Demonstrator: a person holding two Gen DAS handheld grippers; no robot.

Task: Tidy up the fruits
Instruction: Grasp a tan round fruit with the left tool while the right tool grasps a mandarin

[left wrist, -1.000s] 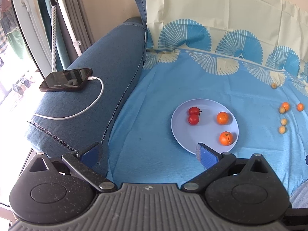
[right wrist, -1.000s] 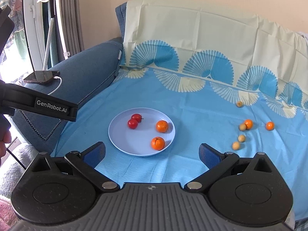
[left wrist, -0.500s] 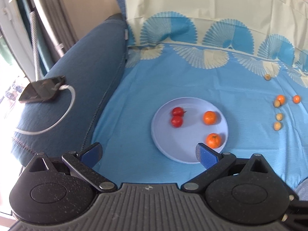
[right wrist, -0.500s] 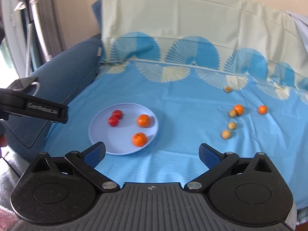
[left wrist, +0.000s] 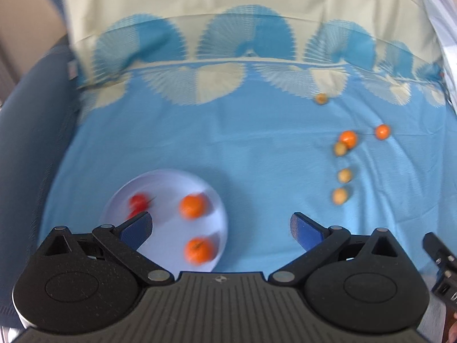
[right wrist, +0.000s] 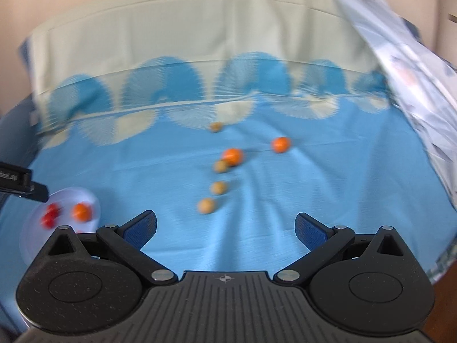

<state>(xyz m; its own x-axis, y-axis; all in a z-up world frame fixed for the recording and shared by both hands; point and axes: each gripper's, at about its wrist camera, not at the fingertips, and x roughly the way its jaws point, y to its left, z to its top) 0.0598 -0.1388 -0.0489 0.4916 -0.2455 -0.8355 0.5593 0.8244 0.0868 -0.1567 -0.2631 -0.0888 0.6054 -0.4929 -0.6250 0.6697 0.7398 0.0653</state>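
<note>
Over the blue sheet [right wrist: 285, 200] I am holding the right gripper [right wrist: 225, 228] with its jaws spread wide and nothing between them, and just ahead of its fingers a loose scatter of fruit is lying on the cloth: three small tan fruits in a rough line, the nearest [right wrist: 206, 205], the middle one [right wrist: 218, 187] and the farthest of the three [right wrist: 220, 166], which is touching an orange [right wrist: 233, 156]. A second orange [right wrist: 280, 144] is sitting apart to the right, and a fourth tan fruit [right wrist: 215, 127] is lying farther back near the fan-patterned border. On the left side I am keeping the left gripper [left wrist: 220, 228] released too, jaws wide and empty, hanging above the near edge of a pale plate [left wrist: 165, 180]. The plate is carrying two oranges, one toward the middle [left wrist: 193, 205] and one near the front rim [left wrist: 199, 250], plus red tomatoes [left wrist: 138, 202] partly hidden behind the left finger; the blur is stopping me from counting them cleanly. The plate is lying well apart from the scattered fruit. Both views are smeared by motion. A pale cloth [right wrist: 414, 65] is draping down at the far right.
</note>
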